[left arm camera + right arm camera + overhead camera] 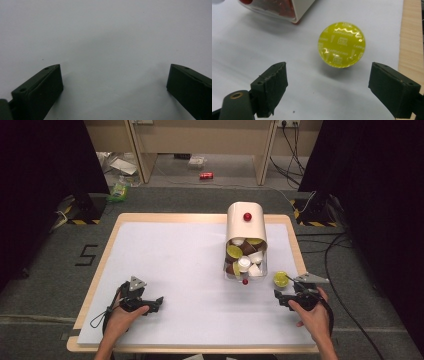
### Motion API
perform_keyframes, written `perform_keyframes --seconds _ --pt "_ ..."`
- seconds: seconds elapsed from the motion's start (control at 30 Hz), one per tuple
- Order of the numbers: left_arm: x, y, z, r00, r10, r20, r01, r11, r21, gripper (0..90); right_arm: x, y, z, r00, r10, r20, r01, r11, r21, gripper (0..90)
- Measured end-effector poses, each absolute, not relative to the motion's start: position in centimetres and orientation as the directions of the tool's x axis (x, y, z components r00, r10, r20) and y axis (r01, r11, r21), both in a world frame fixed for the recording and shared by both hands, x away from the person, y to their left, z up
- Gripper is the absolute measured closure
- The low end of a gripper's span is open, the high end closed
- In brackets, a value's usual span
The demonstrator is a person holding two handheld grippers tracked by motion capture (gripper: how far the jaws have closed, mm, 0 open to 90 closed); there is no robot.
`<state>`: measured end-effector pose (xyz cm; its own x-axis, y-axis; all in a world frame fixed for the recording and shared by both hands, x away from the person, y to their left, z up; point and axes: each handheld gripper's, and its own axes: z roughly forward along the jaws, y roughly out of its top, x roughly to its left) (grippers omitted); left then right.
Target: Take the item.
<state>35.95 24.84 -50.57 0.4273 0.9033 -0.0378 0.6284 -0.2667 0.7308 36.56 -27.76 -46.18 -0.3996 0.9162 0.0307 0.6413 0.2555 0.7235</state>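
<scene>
A yellow-green coffee capsule [281, 279] [341, 44] lies foil side up on the white sheet, just right of a cream capsule dispenser [245, 222] [302, 10]. The dispenser has a red knob [247, 216] and a clear front bin holding several capsules. My right gripper [287, 291] [328, 68] stands open just short of the loose capsule, which lies beyond its fingertips and touches neither. My left gripper [156, 303] [113, 68] is open at the front left, with only bare white sheet between its jaws.
The white sheet [180, 265] covers a wooden table whose bare edge [410, 37] runs close to the right of the capsule. A small red ball [245, 281] sits at the dispenser's front. Cables and a red can [206, 175] lie on the floor beyond.
</scene>
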Motion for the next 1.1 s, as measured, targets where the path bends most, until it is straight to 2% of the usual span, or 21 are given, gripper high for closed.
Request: perform_keyframes --seconds 1.1 --pt "35.9 24.8 -50.6 0.428 0.903 -0.033 0.629 -0.272 0.729 0.0 31.2 -27.0 -48.5 -0.464 0.885 0.018 0.644 0.324 0.693 16.0"
